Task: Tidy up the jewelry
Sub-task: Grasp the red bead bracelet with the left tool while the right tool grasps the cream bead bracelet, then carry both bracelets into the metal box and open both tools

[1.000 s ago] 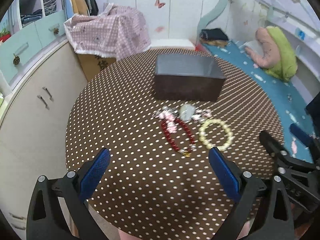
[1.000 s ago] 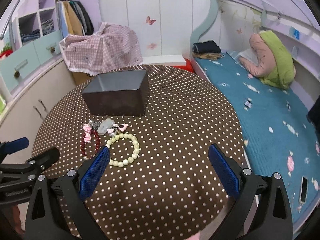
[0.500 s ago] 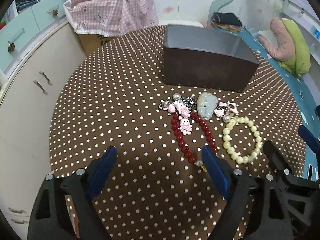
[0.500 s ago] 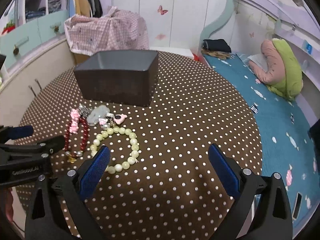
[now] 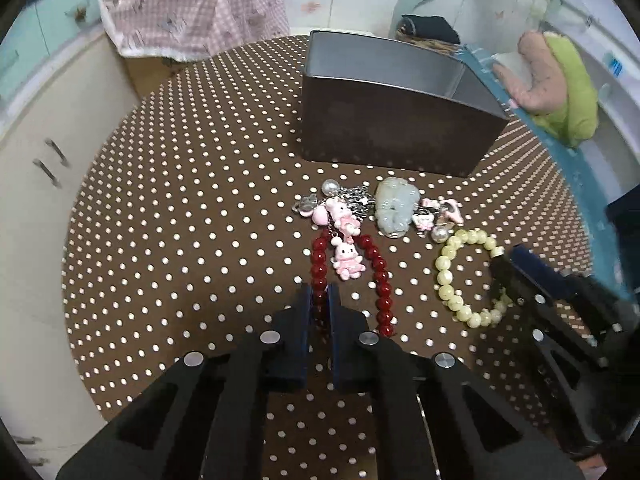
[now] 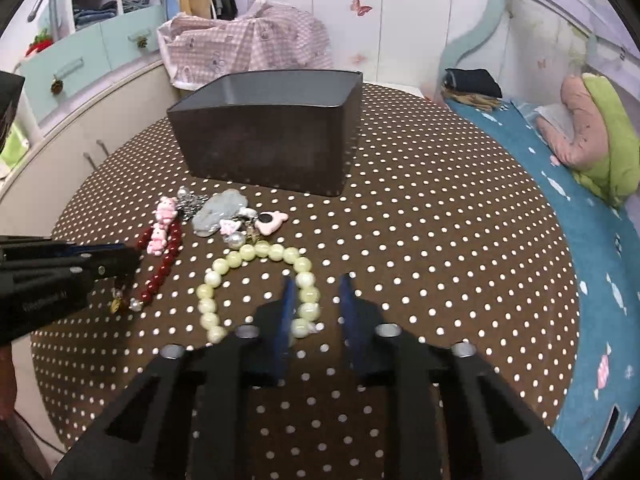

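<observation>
A red bead bracelet lies on the dotted table in front of an open dark box. My left gripper is shut on the bracelet's left strand. A pale green bead bracelet lies to its right. My right gripper straddles that bracelet's right side, its jaws narrowed but still apart with the beads between them. Pink bunny charms, a pale jade pendant and a chain lie between the bracelets and the box.
The round table has a brown cloth with white dots. White cabinets stand to the left. A blue bed with a pink and green pillow lies to the right. A checked cloth covers a carton behind the table.
Both grippers moved down and forward to the jewelry. The left closed on the red bracelet. The right narrowed around the pale green bracelet.
</observation>
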Available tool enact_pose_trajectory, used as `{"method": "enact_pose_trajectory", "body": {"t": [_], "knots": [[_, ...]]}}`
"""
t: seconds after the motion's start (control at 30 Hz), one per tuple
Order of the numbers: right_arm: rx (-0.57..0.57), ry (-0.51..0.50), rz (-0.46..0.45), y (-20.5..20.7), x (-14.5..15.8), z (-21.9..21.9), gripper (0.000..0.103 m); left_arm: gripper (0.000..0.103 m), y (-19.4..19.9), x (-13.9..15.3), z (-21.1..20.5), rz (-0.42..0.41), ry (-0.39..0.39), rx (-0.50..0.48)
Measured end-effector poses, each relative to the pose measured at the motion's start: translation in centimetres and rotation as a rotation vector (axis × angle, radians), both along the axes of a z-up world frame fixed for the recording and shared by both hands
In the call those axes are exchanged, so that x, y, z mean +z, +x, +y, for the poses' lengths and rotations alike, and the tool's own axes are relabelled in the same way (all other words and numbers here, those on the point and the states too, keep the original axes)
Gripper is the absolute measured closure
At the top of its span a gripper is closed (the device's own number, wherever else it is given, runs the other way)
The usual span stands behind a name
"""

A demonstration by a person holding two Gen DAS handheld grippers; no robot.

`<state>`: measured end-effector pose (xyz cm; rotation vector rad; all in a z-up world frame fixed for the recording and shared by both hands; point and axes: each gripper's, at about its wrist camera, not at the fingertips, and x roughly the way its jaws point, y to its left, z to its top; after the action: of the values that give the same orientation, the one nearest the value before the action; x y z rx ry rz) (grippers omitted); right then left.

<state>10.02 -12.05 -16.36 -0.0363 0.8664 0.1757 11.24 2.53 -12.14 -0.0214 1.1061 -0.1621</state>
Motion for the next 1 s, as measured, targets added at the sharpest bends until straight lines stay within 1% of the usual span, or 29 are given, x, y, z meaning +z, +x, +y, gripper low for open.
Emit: {"method": "enact_pose_trajectory", "body": {"t": [0.1, 0.17, 0.33, 0.43, 0.73, 0.83, 1.0], "knots": [[0.005, -0.018, 0.004, -0.2, 0.2, 0.4, 0.093, 0.097, -0.4, 0.7, 1.0, -0.015, -0.030, 0.005], [-0.002, 0.001, 0.009, -0.3, 0.4, 0.0, 0.093, 0.097, -0.9, 1.6, 1.6, -0.032, -0.058, -0.001], [-0.025, 0.002, -0.022, -1.1, 1.6, -0.4, 0.093, 0.097, -1.9, 3.2, 1.6, -0.070, -0.083, -0.014], [-0.035, -0.003, -0.039, -1.6, 2.4, -0.7, 0.093, 0.097, -2.3, 4.4, 1.7, -0.095, -0.111, -0.035], [-0.051, -0.004, -0.107, -2.7, 5.1, -1.3, 0.093, 0.097, -3.4, 7.7, 1.3, -0.187, -0.123, -0.046], [-0.047, -0.007, -0.126, -2.9, 6.0, -1.4, 0.093, 0.097, -3.5, 8.2, 1.3, -0.203, -0.127, -0.046], [-0.041, -0.007, -0.158, -2.9, 7.4, -1.5, 0.093, 0.097, -3.0, 9.4, 1.6, -0.224, -0.159, -0.048]]}}
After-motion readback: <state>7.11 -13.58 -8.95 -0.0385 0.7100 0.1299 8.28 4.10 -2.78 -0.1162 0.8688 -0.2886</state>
